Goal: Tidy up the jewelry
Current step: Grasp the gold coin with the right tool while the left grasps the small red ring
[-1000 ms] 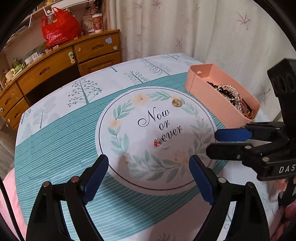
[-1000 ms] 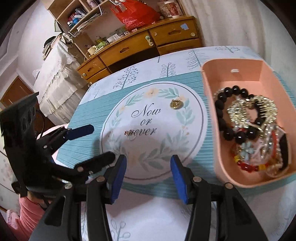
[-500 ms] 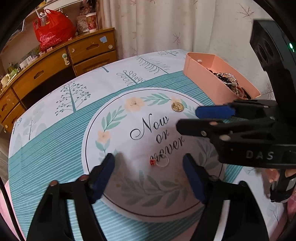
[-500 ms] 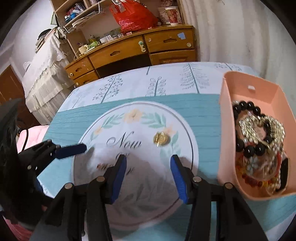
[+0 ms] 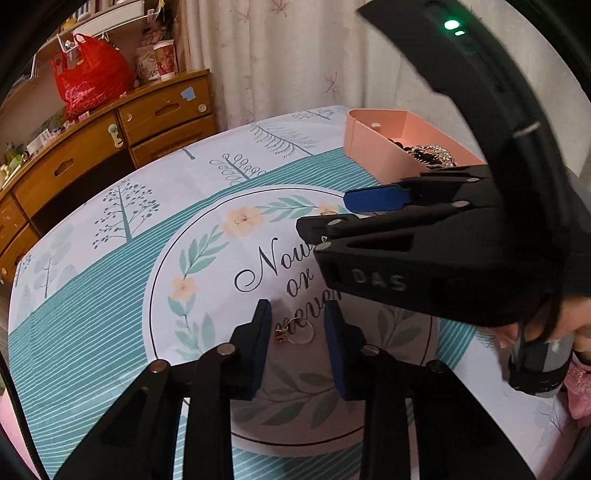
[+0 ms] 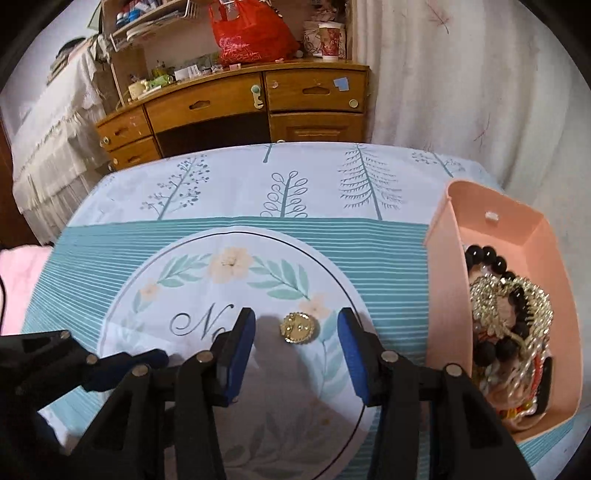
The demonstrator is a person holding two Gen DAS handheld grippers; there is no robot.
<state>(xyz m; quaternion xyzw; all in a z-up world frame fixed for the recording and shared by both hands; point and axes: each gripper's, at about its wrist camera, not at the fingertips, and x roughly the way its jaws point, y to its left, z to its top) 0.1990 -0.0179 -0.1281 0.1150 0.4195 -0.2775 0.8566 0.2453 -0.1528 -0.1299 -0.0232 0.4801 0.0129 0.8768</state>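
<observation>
A thin silver ring with a red stone [image 5: 300,331] lies on the tablecloth's round print [image 5: 207,280]. My left gripper [image 5: 297,322] points down over it, a finger on each side. Its jaws are closing; the red stone sits close to the left pad and the right pad stands clear of the ring. A round gold brooch [image 6: 297,328] lies between the fingers of my right gripper [image 6: 297,332]. Those jaws are closing slowly and touch nothing. The right gripper [image 5: 328,216] crosses the left wrist view above the ring. A pink box [image 6: 441,295] of jewelry stands at the right.
The pink box [image 5: 369,146] holds several bead bracelets and gold pieces [image 6: 506,306]. A wooden desk with drawers [image 6: 236,107] and a red bag [image 6: 251,33] stand beyond the table's far edge. A curtain [image 6: 461,92] hangs behind. A hand [image 5: 580,332] shows at the right.
The left jaws have narrowed from wide to close around the ring, and the gripper has come nearer to it. The right gripper swung away from the box side until the gold brooch lay between its fingers.
</observation>
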